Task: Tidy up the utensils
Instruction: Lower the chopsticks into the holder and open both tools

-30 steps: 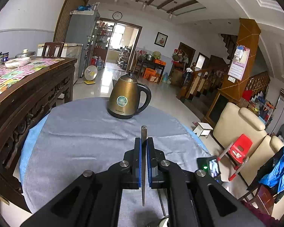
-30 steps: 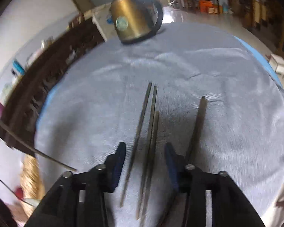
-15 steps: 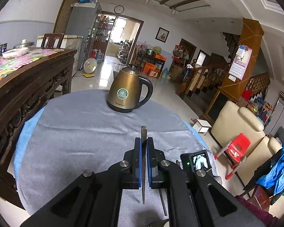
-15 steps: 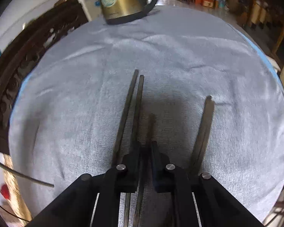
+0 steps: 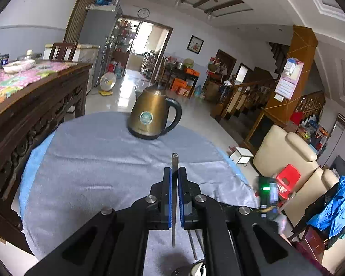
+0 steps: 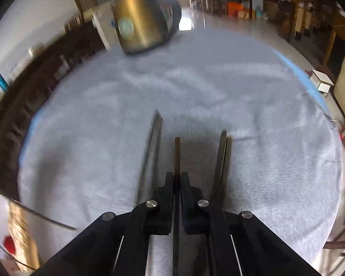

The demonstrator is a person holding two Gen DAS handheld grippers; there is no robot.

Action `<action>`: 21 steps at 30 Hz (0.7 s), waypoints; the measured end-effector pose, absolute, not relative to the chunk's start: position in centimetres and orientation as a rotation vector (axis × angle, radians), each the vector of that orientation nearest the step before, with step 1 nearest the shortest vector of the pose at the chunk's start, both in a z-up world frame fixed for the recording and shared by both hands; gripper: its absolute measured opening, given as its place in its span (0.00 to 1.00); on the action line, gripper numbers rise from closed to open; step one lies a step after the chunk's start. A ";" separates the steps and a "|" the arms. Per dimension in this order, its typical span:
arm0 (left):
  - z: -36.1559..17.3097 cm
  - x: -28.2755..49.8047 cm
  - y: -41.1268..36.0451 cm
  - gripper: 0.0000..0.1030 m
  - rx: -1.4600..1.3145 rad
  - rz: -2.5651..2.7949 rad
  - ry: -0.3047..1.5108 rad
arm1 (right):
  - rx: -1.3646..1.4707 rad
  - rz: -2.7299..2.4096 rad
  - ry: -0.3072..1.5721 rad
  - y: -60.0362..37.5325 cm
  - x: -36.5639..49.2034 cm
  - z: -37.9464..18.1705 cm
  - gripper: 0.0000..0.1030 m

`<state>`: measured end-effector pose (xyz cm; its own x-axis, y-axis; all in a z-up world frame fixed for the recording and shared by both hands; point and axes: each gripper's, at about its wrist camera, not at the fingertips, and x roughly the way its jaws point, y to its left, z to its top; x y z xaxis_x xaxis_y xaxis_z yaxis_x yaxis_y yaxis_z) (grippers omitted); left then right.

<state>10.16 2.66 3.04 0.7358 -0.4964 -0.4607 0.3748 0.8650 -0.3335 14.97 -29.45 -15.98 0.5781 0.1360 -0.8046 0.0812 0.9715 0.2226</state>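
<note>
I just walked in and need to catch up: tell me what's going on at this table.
A person is sorting utensils on a round table under a grey cloth, with a two-finger gripper in each hand. The left gripper is shut on a thin dark metal stick. The right gripper has just clamped a similar thin stick, apparently a chopstick. More dark sticks lie loose on the cloth on either side. A brass-coloured electric kettle stands at the far edge.

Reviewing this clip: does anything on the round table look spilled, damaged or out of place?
Nothing stands out. The kettle stands upright on the grey cloth, loose chopsticks lie flat, and each gripper holds one chopstick. The right view is blurred.
</note>
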 end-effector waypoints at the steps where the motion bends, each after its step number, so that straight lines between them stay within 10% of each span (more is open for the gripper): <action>1: 3.4 9.8 2.7 0.05 -0.225 -0.485 0.559 | 0.262 0.041 0.910 -29.6 14.1 -14.8 0.06; 21: 12.3 0.9 2.7 0.05 -0.211 -0.539 0.344 | 0.274 0.171 0.265 -24.3 -0.5 4.9 0.06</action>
